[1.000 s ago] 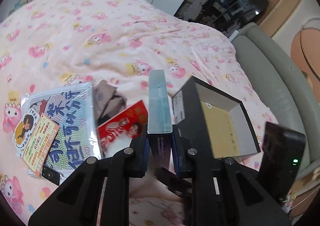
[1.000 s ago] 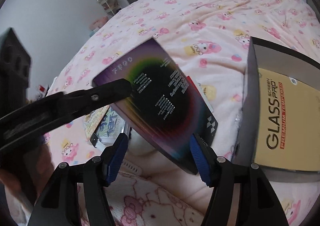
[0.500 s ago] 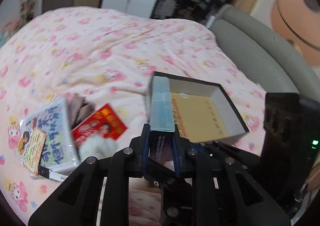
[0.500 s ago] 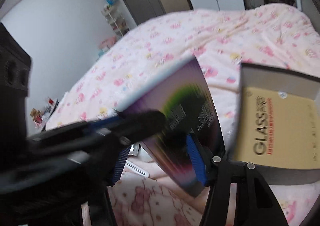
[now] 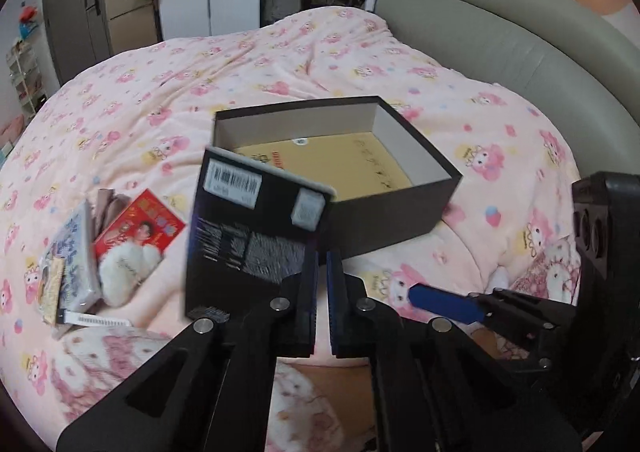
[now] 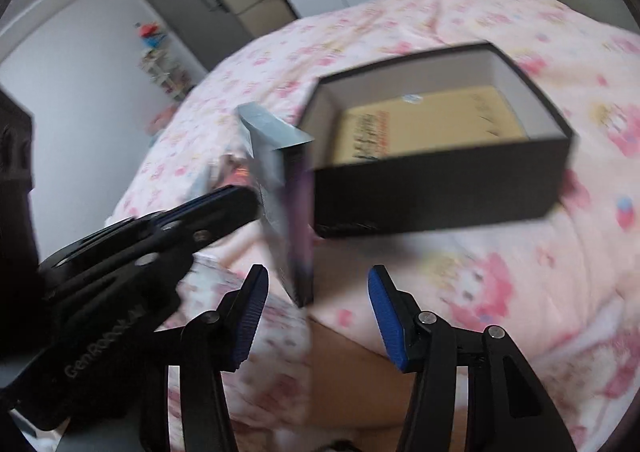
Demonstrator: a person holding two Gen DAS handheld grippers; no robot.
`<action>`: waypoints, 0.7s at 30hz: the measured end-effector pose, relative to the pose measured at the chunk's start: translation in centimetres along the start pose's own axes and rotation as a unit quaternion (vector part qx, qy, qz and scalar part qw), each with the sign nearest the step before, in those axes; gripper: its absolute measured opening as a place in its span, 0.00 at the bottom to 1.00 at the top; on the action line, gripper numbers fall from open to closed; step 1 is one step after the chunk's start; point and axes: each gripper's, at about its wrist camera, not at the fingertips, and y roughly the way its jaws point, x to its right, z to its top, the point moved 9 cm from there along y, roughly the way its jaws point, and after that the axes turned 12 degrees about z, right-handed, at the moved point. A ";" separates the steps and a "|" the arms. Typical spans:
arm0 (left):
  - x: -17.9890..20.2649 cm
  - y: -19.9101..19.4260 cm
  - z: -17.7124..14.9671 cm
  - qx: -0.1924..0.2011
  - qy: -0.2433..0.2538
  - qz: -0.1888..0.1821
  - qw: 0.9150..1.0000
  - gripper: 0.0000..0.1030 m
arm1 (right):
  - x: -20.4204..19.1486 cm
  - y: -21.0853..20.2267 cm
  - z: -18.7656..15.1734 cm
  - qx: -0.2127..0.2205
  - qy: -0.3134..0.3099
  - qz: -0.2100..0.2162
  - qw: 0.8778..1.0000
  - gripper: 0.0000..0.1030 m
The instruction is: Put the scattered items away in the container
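A flat black box (image 5: 248,232) with a barcode label hangs tilted in front of the near wall of the open black container (image 5: 388,220). My left gripper (image 5: 322,292) is shut and empty; the box lies against the outer side of its left finger, not between the jaws. In the right wrist view the same box (image 6: 280,188) is edge-on beyond my right gripper (image 6: 318,316), which is open with its blue pads (image 6: 388,324) clear of it. A yellow package (image 6: 432,124) lies flat inside the container (image 6: 440,196). The left gripper (image 6: 160,236) enters that view from the left.
On the pink printed bedspread (image 5: 200,84) to the left lie a red packet (image 5: 140,228), a white fluffy puff (image 5: 124,268), a plastic-wrapped booklet (image 5: 72,264) and brown fabric (image 5: 110,204). A grey padded headboard (image 5: 500,44) curves behind. The right gripper's body (image 5: 608,236) stands at the right edge.
Both grippers swung toward the container. The left gripper let go of the box's edge and closed empty. The box slipped from between the right pads and turned.
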 end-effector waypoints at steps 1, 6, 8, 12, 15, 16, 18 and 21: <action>0.4 0.3 -0.1 -0.004 -0.002 -0.004 1.000 0.03 | 0.8 -0.4 0.0 0.006 0.002 -0.015 1.000 0.48; -0.7 -0.1 0.7 0.000 -0.040 -0.050 0.998 0.07 | 1.8 -1.1 0.3 0.022 0.019 -0.004 1.000 0.48; -2.5 -0.7 1.4 0.012 -0.062 -0.053 0.997 0.12 | 1.8 -0.8 0.5 0.019 0.015 -0.006 1.000 0.48; -7.5 0.1 1.9 0.011 -0.124 -0.040 0.991 0.34 | 2.2 1.3 0.3 -0.001 0.003 0.001 1.000 0.49; -11.0 2.6 0.7 -0.015 -0.184 -0.033 0.982 0.34 | 3.3 2.6 1.5 0.017 0.003 -0.029 0.999 0.49; -11.8 3.5 0.5 -0.021 -0.199 -0.031 0.979 0.34 | 3.4 3.1 2.0 0.019 0.009 -0.027 0.999 0.49; -12.8 5.3 0.2 -0.033 -0.220 -0.041 0.974 0.34 | 3.2 4.4 2.6 0.008 0.015 -0.005 1.000 0.49; -13.3 7.4 0.2 -0.053 -0.238 -0.072 0.967 0.34 | 2.7 6.7 2.7 -0.014 0.003 -0.002 1.000 0.49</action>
